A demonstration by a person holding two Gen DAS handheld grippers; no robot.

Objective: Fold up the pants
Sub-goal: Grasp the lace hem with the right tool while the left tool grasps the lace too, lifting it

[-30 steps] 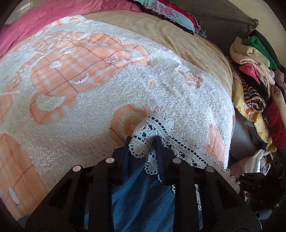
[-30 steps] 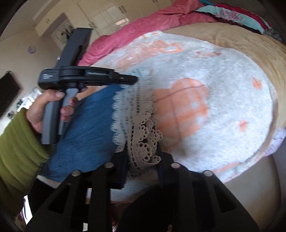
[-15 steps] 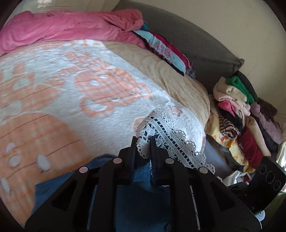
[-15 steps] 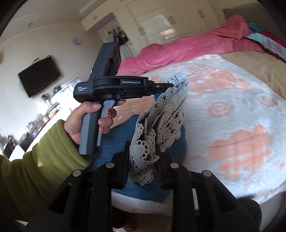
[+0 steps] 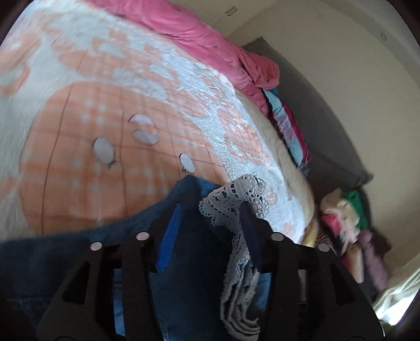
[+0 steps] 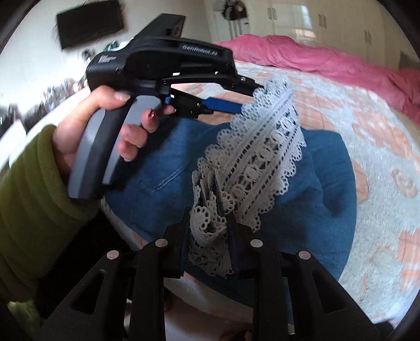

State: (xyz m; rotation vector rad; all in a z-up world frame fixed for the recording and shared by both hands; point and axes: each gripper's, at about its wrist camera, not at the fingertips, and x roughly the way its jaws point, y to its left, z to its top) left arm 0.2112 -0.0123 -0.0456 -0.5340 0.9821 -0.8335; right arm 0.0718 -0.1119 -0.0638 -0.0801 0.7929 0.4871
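Blue denim pants [image 6: 325, 168] with a white lace hem [image 6: 265, 162] lie on the bed. My right gripper [image 6: 210, 223] is shut on one bunched end of the lace hem. My left gripper [image 5: 210, 209] has its jaws spread wide; the other end of the lace hem [image 5: 236, 199] drapes over its right finger and hangs between the fingers above the denim [image 5: 189, 275]. In the right wrist view the left gripper [image 6: 249, 99] sits at the far end of the lace, its jaws apart.
The bed carries a white and orange fleece blanket [image 5: 105, 118] with a pink duvet [image 5: 210, 44] at the far side. A heap of mixed clothes [image 5: 346, 217] lies off the bed's right corner. A wall TV [image 6: 89, 23] and wardrobes [image 6: 315, 18] stand beyond.
Both grippers lifted the lace hem and carried it over the denim, folding the leg back. The left gripper's jaws have opened from shut on the lace.
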